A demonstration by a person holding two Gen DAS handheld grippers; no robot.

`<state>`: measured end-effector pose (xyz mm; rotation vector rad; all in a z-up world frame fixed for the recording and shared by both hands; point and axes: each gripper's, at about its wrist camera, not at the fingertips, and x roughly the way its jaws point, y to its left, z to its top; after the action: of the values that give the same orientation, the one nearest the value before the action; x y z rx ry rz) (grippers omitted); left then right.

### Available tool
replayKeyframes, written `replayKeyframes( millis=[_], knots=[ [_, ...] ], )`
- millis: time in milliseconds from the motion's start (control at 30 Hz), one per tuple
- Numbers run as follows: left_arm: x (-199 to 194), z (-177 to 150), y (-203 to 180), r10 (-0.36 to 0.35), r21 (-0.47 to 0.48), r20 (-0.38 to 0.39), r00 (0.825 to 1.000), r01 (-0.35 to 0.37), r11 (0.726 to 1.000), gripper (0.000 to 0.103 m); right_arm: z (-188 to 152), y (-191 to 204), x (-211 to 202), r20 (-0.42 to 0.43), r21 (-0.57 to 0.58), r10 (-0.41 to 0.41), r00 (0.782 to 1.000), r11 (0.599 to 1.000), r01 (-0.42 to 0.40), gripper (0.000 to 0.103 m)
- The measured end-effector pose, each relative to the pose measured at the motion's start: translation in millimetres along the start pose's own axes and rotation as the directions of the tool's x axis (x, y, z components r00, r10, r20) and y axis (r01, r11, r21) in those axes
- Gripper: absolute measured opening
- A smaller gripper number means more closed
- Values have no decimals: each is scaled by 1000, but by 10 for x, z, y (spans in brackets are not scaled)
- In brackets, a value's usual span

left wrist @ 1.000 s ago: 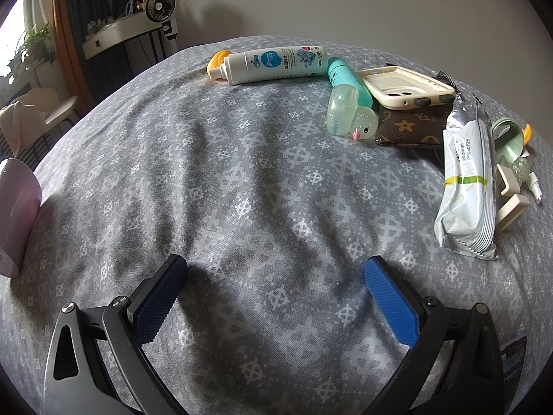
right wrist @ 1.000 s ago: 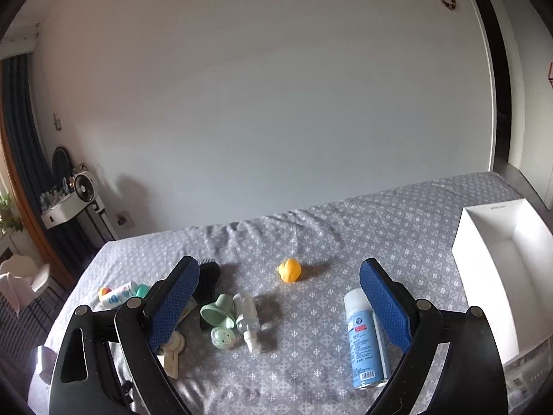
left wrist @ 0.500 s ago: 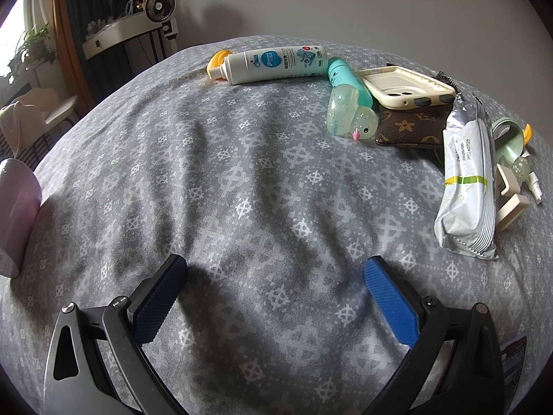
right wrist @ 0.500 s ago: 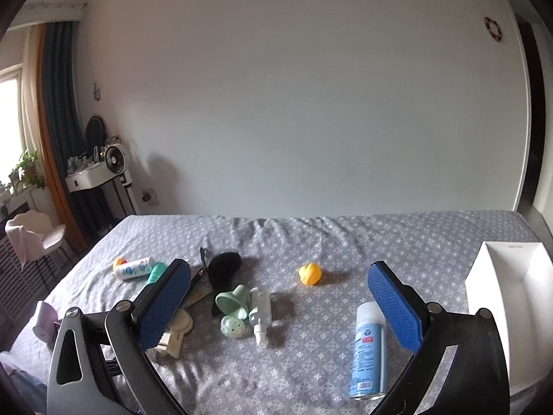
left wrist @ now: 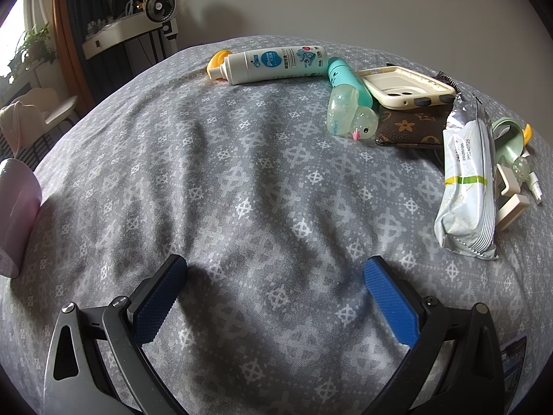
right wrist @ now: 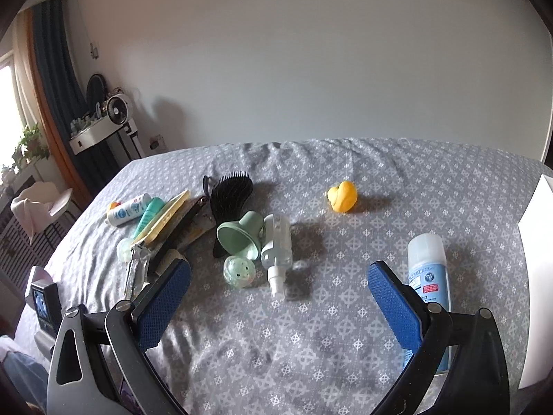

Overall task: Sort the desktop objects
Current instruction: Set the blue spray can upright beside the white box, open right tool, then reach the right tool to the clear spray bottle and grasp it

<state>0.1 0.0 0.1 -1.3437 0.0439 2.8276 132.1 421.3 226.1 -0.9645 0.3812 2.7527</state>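
Right hand-held gripper [right wrist: 278,285] was spread to its widest, nothing between the pads; its jaws had just been opening. It pointed down over the grey patterned bed [right wrist: 397,180]. Left hand-held gripper [left wrist: 274,285] was also spread and empty, above bare bedding.

Task items lay loose on the bed. A clear spray bottle [right wrist: 276,242] lay just ahead of the right gripper, touching a green funnel-shaped cup [right wrist: 240,238], with a small pale green ball [right wrist: 239,271] just beside its nozzle. A blue aerosol can [right wrist: 428,273] lay partly behind the right finger. A yellow duck [right wrist: 342,196] sat apart, further back. A white box [right wrist: 537,263] stood at the right edge, probably the sorting target.

Risks, as judged:
- Soft bedding gives under load; a downward press could roll the can or ball away.
- Spray bottle, cup and ball are crowded; closing on one could nudge or trap a neighbour.
- The can lies along the right finger; a sideways sweep could knock it.

View differences: the right view alone showed the can, duck, box and black hairbrush [right wrist: 230,192]. The left view alone showed clearly the phone case [left wrist: 408,86], brown pouch [left wrist: 411,128], wipes packet [left wrist: 466,180] and a pink object [left wrist: 15,214] at the left edge.
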Motion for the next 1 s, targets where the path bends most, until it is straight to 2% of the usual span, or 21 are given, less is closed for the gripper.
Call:
replayKeyframes(
  millis=[467,667,833,1000],
  knots=[
    [0,0,0,-1,1,0,1000,1,1000,103,-135,-10,46,-53,-10,-4,999,1000,3,103],
    [0,0,0,-1,2,0,1000,1,1000,103,-188,77,74,-48,-60,-24,999,998,21,103],
    [0,0,0,-1,2,0,1000,1,1000,103,-199,170,312,-61,-74,-37,997,997,33,103],
    [0,0,0,-2,3,0,1000,2,1000,103,-99,369,828,-102,-161,-86,991,985,69,103]
  ],
)
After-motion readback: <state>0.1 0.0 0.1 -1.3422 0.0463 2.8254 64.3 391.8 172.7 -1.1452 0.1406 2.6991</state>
